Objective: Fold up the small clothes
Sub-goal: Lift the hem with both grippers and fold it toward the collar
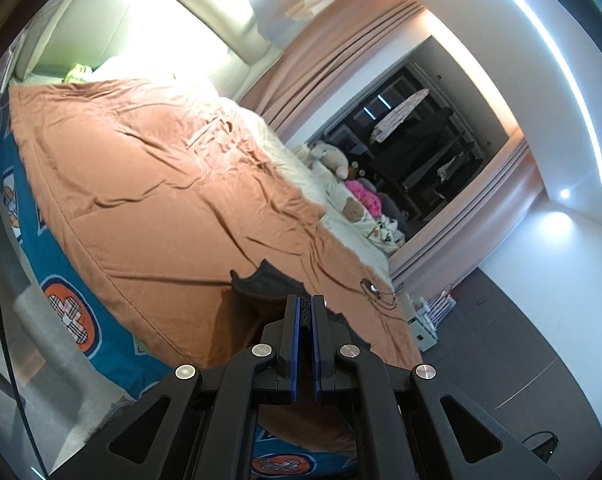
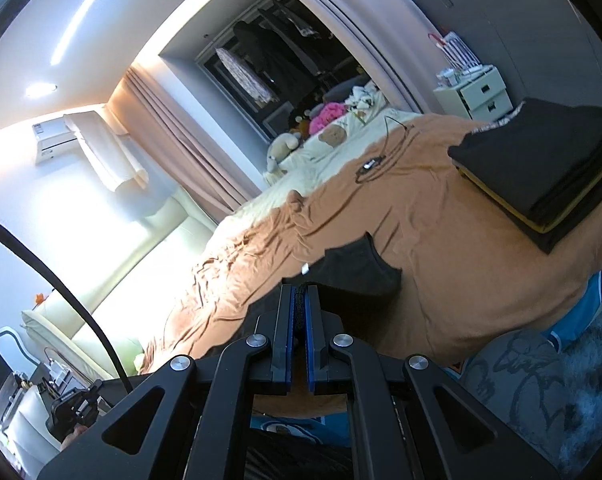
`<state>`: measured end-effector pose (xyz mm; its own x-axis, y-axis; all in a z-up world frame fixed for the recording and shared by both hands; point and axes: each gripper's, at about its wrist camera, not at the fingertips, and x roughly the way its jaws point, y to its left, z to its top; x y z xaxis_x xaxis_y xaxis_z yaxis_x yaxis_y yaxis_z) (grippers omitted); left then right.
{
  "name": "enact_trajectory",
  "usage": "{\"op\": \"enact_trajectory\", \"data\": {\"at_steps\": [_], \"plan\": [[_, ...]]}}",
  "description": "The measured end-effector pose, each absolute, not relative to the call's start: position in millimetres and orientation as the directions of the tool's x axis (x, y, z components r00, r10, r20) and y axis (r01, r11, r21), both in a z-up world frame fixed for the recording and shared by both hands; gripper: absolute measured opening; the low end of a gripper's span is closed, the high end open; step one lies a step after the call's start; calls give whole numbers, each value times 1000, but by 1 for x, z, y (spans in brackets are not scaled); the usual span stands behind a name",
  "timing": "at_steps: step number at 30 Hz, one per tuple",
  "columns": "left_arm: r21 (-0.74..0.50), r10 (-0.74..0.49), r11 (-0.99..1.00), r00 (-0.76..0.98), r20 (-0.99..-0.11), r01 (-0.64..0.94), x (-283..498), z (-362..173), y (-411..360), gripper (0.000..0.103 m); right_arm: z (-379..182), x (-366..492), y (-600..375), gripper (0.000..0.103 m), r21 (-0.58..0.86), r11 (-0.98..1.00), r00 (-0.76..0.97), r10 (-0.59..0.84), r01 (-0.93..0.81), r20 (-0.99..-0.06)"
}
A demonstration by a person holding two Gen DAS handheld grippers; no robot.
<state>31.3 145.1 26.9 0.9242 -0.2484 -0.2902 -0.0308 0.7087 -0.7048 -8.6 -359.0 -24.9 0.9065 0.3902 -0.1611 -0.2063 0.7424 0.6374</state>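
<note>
A small black garment hangs from both grippers above the brown bedspread. My left gripper is shut on one edge of it, with dark fabric pinched between the blue pads. My right gripper is shut on another edge of the same garment, which droops to the right of the fingers over the bedspread. Most of the garment is hidden behind the gripper bodies.
A stack of folded dark clothes lies on the bed at the right. A black cable with a small device lies on the bedspread. Plush toys and cream bedding sit at the far side. A white drawer unit stands beyond the bed.
</note>
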Motion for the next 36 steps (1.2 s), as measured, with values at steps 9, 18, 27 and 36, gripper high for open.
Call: {"op": "enact_trajectory", "data": {"at_steps": [9,18,27,36], "plan": [[-704,-242,709,926,-290,-35,25,23,148,5,-41,2,-355,1,628,749,903,394,-209,-170],[-690,-239,719,904,-355,-81,73,11,142,5,-38,57,-353,1,633,755,892,392,-172,-225],[-657,-229,744,876,-424,-123,148,10,132,5,-19,132,-348,1,642,756,883,381,-126,-275],[-631,-217,757,847,-485,-167,219,4,125,5,-8,205,-342,1,642,761,863,381,-89,-332]]}}
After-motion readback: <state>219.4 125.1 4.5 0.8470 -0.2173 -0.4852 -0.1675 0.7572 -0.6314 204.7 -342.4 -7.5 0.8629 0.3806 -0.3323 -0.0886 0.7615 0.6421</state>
